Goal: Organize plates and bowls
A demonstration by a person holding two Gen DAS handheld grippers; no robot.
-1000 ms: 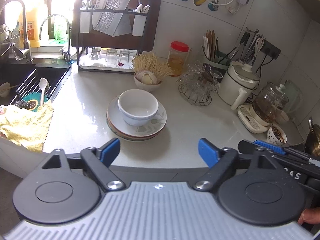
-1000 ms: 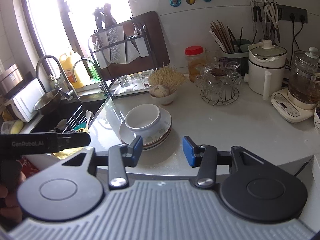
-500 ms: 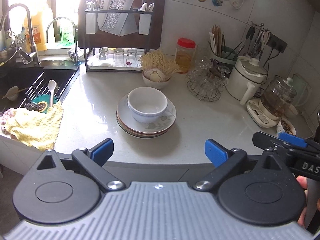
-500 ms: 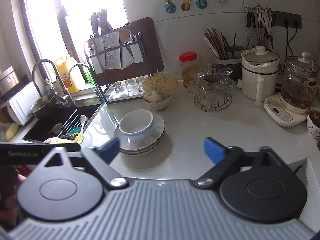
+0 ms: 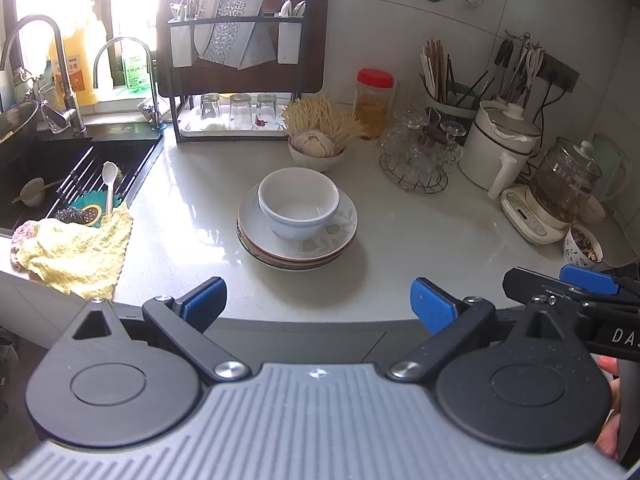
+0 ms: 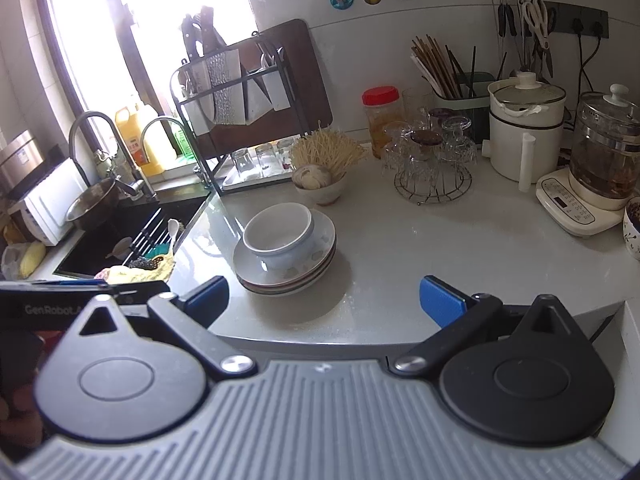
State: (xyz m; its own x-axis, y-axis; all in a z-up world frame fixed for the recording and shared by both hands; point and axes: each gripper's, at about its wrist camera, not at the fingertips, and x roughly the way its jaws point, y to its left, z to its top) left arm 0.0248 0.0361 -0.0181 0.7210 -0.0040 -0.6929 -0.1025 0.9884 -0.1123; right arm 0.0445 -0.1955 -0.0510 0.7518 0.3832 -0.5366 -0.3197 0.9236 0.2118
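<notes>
Both grippers, left gripper [image 5: 318, 300] and right gripper [image 6: 324, 298], had pulled back, spread wide and empty; ahead on the counter [image 5: 420, 248], white bowl [image 5: 298, 202] sat atop stacked plates [image 5: 296, 246].

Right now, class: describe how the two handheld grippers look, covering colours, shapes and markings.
Both the left gripper and right gripper have black linkage arms, blue pads on the jaws, round black discs and a ribbed grey body. Side lettering is cut off: "GenRobot" on the left gripper, "DA" on the right.
</notes>
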